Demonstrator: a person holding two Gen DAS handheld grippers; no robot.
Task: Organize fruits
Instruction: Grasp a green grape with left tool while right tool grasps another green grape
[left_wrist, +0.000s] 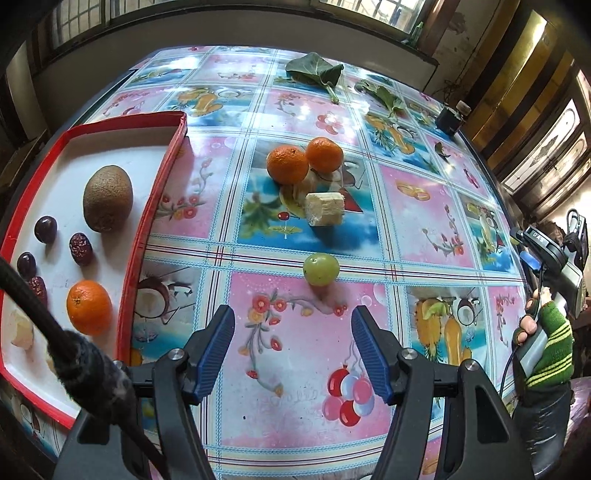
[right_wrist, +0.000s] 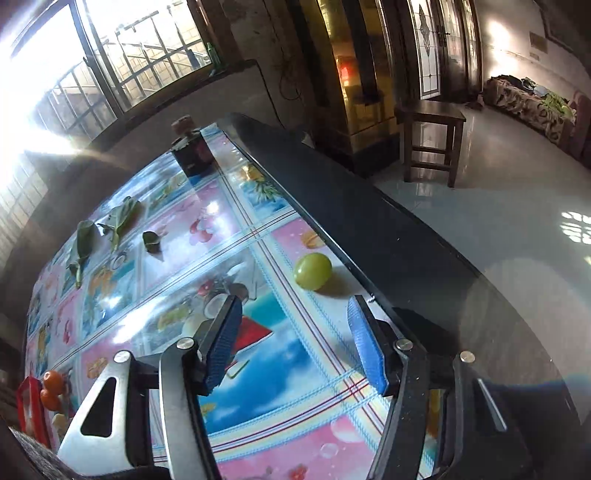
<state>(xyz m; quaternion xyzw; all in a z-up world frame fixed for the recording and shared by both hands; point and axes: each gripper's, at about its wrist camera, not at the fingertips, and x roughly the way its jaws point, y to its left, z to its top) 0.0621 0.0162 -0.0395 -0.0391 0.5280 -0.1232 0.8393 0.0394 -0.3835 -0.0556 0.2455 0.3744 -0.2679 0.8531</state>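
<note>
On my left wrist view, the red-rimmed tray sits at nine o'clock, holding a kiwi, a mandarin, two dark round fruits and two red dates. Toward twelve o'clock, two mandarins touch each other on the patterned tablecloth, with a pale cut chunk just below them. A green grape lies just ahead of my left gripper, whose jaws are spread with nothing between them. At three o'clock a hand in a green striped glove holds the other tool.

On my right wrist view, the right gripper is also spread and empty; a second green fruit rests at one o'clock, near the table's dark edge.
</note>
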